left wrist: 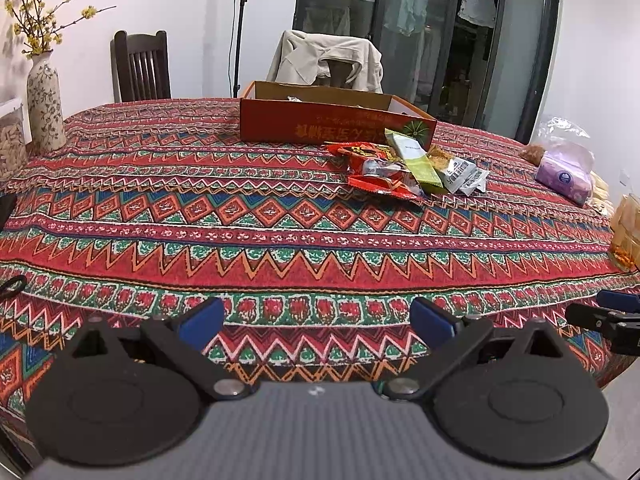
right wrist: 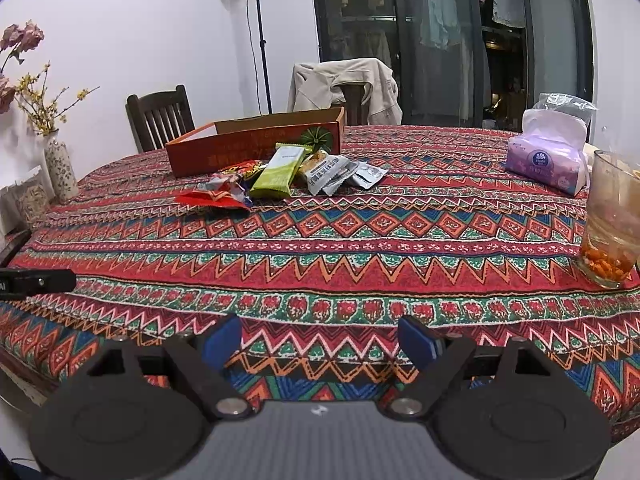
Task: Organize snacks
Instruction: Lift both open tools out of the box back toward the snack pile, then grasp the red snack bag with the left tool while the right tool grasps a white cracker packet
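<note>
Both grippers, left gripper point(left wrist: 316, 322) and right gripper point(right wrist: 320, 342), gape empty; the slippery overlapping foil snack packets point(right wrist: 280, 174) at twelve o'clock risk multiple pickup beside the red cardboard box point(right wrist: 256, 146).

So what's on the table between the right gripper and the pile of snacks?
Nothing but bare patterned tablecloth. In the right wrist view, the open right hand-held gripper sits at the near edge, and the snack pile lies far across by the cardboard box.
</note>
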The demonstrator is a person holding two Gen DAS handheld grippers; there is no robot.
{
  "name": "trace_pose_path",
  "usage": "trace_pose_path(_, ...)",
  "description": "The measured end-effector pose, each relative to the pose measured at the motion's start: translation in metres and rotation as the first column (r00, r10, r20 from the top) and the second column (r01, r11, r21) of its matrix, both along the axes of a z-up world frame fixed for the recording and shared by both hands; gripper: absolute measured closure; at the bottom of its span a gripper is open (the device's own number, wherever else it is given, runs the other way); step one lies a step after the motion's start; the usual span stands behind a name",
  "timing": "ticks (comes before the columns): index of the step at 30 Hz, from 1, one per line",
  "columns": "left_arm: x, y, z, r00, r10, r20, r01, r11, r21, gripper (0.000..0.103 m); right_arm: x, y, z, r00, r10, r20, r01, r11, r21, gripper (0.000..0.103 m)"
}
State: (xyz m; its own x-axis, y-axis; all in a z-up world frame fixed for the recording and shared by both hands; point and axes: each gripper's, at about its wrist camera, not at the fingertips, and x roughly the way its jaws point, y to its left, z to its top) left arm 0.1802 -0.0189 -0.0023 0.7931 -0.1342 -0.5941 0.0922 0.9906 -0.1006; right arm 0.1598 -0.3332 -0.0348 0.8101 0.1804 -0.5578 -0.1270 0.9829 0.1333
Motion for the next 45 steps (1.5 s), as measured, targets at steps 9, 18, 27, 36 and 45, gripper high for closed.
trace_pose_path(9,0.017,-0.005,-0.003,1.000,-0.009,-0.028,0.009,1.000,-0.003,0.002,0.016,-0.001,-0.003,1.000,0.000,-0.012,0.000,1.000,0.002,0.018)
trace_pose_path(18,0.051,-0.015,-0.010,0.997,-0.042,-0.065,0.040,0.999,-0.025,0.002,0.046,-0.001,-0.006,1.000,0.008,-0.028,-0.009,1.000,-0.013,0.020)
trace_pose_path(27,0.108,-0.033,0.000,0.994,-0.100,-0.038,0.097,0.994,-0.056,0.002,0.091,0.003,-0.003,0.999,0.025,-0.020,-0.026,0.999,-0.048,0.021)
trace_pose_path(36,0.198,-0.066,0.005,0.989,-0.145,0.013,0.146,0.988,-0.059,0.007,0.163,0.017,0.018,0.995,0.066,0.068,-0.054,0.983,-0.176,0.043)
trace_pose_path(45,0.230,-0.058,-0.019,0.987,-0.154,-0.042,0.147,0.981,-0.129,0.029,0.248,0.047,0.010,0.990,0.123,0.074,-0.093,0.944,-0.316,0.050)
